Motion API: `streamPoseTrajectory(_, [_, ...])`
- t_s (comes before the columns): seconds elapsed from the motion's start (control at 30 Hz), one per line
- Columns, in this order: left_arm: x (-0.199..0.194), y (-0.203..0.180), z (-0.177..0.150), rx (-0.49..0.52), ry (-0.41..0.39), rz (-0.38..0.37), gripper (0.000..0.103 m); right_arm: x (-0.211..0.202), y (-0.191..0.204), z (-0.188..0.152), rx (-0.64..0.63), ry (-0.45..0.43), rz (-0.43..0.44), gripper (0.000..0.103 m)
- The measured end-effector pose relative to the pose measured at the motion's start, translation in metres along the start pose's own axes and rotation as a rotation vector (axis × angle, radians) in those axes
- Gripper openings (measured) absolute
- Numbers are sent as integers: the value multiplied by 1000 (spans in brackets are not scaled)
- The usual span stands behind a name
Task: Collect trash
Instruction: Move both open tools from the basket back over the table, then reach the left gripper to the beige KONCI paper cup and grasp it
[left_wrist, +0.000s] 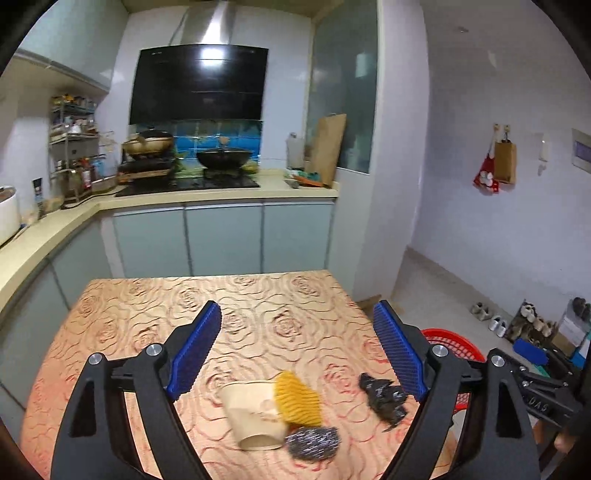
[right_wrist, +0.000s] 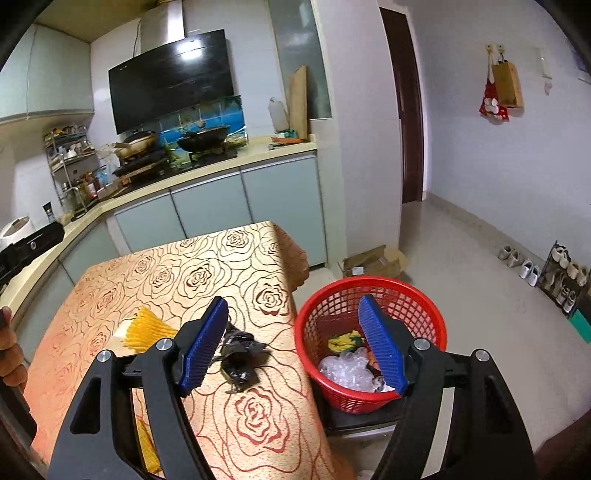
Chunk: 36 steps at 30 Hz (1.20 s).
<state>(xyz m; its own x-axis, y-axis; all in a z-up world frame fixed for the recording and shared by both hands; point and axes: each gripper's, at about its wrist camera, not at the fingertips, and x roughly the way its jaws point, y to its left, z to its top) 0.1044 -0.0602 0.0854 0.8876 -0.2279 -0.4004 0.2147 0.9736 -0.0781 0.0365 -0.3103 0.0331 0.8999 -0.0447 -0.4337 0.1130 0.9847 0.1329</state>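
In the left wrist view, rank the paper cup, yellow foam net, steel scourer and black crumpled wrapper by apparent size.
1. paper cup, largest.
2. yellow foam net.
3. steel scourer and black crumpled wrapper: look alike in size, so no ranking between them.

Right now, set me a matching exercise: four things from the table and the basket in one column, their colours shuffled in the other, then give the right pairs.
Things:
1. foam fruit net
2. steel scourer
3. crumpled wrapper
4. mesh basket

Colours:
A. red
B. black
C. yellow
D. silver-grey

Pairs: 1-C, 2-D, 3-B, 4-A
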Motion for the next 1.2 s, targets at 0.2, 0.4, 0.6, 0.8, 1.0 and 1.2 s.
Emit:
streamPoseTrajectory(0.2, [-7, 27, -6, -30, 4, 56, 82, 2, 7, -3, -11, 3, 13, 72])
streamPoseTrajectory(0.4, [-13, 52, -13, -64, 7, 113, 82, 1, 11, -4, -16, 1, 27, 75])
streamPoseTrajectory(0.6, [-15, 71, -24, -79, 28, 166, 82, 0, 16, -6, -21, -2, 41, 76])
streamPoseTrajectory(0.8, [-13, 83, -39, -94, 68, 190, 82, 5, 22, -9, -28, 11, 56, 76])
streamPoseTrajectory(1.0, [-6, 81, -52, -79, 106, 180, 82, 8, 28, -11, -36, 19, 64, 76])
streamPoseTrajectory(1.2, [8, 74, -71, -68, 173, 135, 86, 10, 28, -11, -39, 23, 62, 76])
